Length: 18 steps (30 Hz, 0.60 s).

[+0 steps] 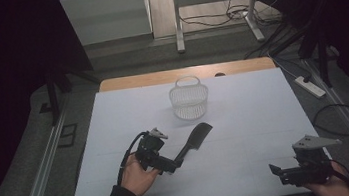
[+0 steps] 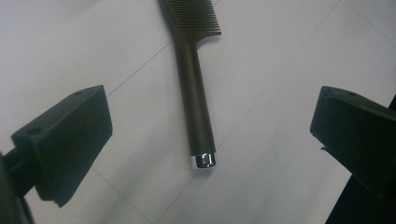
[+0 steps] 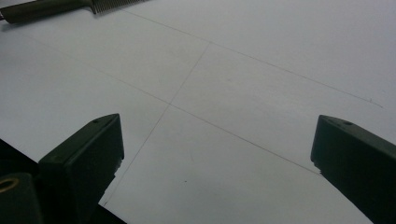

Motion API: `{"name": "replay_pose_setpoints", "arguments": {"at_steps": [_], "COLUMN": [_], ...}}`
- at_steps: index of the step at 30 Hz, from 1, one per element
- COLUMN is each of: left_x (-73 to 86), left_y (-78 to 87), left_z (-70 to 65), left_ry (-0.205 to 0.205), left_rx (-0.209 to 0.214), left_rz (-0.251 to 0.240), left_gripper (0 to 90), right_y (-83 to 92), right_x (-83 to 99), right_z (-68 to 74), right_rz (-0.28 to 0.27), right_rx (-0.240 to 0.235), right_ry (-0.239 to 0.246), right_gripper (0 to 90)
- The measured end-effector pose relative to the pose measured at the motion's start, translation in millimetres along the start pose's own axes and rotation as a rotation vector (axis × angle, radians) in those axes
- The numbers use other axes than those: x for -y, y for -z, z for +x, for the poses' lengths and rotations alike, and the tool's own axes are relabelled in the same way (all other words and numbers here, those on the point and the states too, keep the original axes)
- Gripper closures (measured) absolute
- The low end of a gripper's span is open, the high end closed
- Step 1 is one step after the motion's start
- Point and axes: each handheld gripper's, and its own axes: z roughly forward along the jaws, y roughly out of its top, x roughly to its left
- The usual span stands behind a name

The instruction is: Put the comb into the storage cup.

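Observation:
A dark comb with a long handle lies flat on the white table, teeth end toward the basket. In the left gripper view the comb shows a shiny metal cap at the handle's near end. My left gripper sits at that handle end, and my left gripper stands wide open, its jaws well apart on either side of the handle without touching it. My right gripper rests near the front right corner; my right gripper is open over bare table, with the comb far off.
A white wire basket with a handle stands upright behind the comb, toward the table's back edge. Beyond the table's right side a power strip and cables lie on the floor. A metal frame stands farther back.

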Motion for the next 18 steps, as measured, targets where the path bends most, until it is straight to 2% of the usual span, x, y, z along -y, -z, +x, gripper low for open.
{"name": "replay_pose_setpoints", "arguments": {"at_steps": [10, 18], "left_x": [-8.2, -14.8], "left_y": [-17.9, -33.3], "left_z": [-3.8, -2.9], "left_ry": [-0.015, -0.028], "left_rx": [-0.026, -0.071], "left_rz": [0.041, 0.084], "left_gripper": [0.0, 0.0], "right_y": [-0.4, -1.0], "right_x": [-0.1, -0.4], "right_z": [0.1, 0.5], "right_rz": [0.004, 0.007], "right_rx": [-0.001, -0.002], "right_ry": [0.002, 0.004], "right_gripper": [2.8, 2.8]}}
